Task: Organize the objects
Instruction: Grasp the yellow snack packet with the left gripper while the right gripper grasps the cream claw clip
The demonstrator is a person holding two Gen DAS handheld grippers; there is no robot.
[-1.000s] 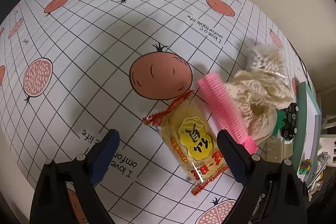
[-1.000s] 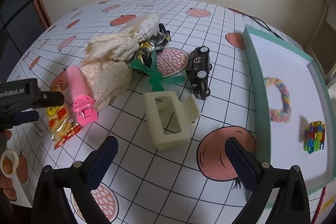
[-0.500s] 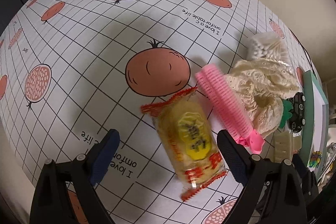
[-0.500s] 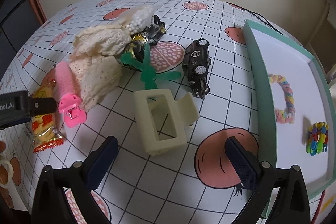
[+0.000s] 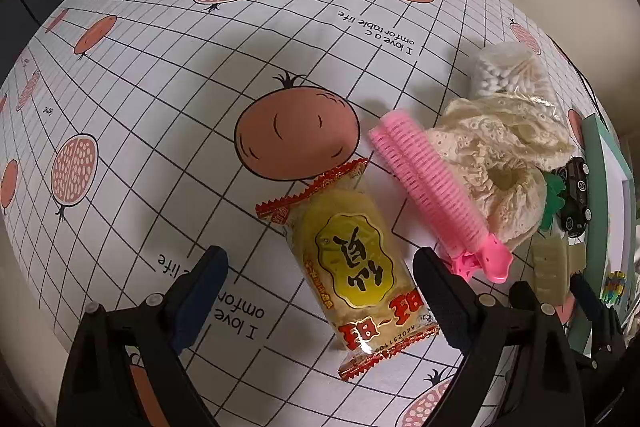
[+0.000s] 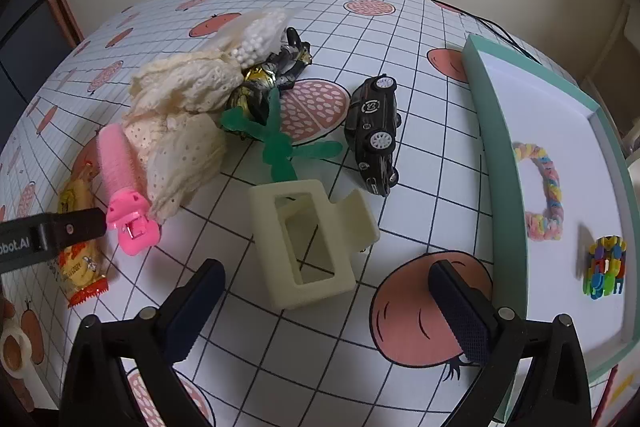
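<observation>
A yellow snack packet (image 5: 352, 267) with red ends lies on the fruit-print tablecloth between the fingers of my open left gripper (image 5: 320, 279), nearer the right finger. Beside it are a pink hair roller clip (image 5: 436, 195) and a cream lace cloth (image 5: 500, 163). My right gripper (image 6: 326, 283) is open just above a cream claw hair clip (image 6: 308, 239), its fingers either side of the clip's near end. A black toy car (image 6: 374, 131) and a green plastic piece (image 6: 280, 143) lie beyond it.
A teal-rimmed white tray (image 6: 492, 147) on the right holds a braided bracelet (image 6: 544, 191) and a multicoloured clip (image 6: 604, 271). A bag of cotton swabs (image 5: 508, 71) and a dark toy figure (image 6: 288, 63) sit behind the cloth. A white ring (image 6: 14, 347) shows at the left edge.
Both grippers have shifted slightly over the table and stay open. The left one now sits a little more squarely over the snack packet. No object has been taken hold of.
</observation>
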